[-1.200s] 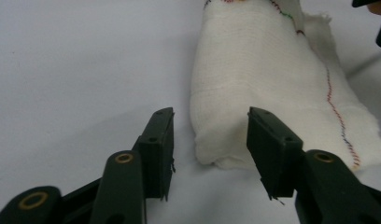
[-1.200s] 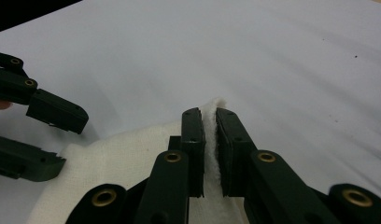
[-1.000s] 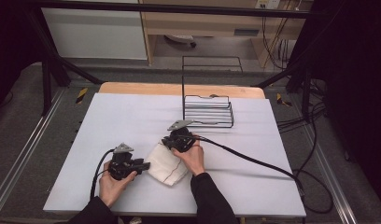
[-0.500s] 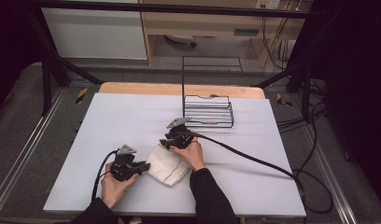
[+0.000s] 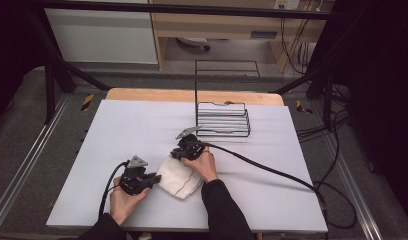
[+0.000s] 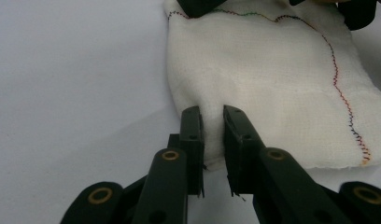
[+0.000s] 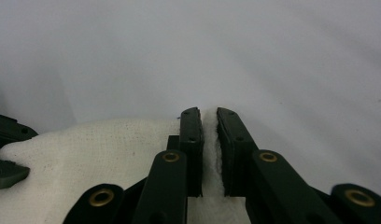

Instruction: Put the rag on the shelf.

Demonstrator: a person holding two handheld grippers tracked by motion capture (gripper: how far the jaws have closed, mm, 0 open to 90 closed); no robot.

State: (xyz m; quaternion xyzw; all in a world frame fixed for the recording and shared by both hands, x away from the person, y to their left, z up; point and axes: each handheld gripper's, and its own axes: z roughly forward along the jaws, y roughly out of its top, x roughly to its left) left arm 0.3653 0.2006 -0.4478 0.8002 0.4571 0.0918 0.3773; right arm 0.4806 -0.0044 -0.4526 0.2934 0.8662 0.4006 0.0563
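My left gripper point(image 6: 212, 140) and right gripper point(image 7: 209, 140) each pinch an edge of the white stitched cloth point(image 5: 179, 177), near-centre on the bench point(image 5: 117, 125); thin bites could slip when lifted.

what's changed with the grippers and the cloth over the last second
Both grippers have just closed on the cloth: the left gripper pinches its near edge, the right gripper another edge. The hands barely moved. The cloth still lies folded on the table, and the wire rack is unmoved.
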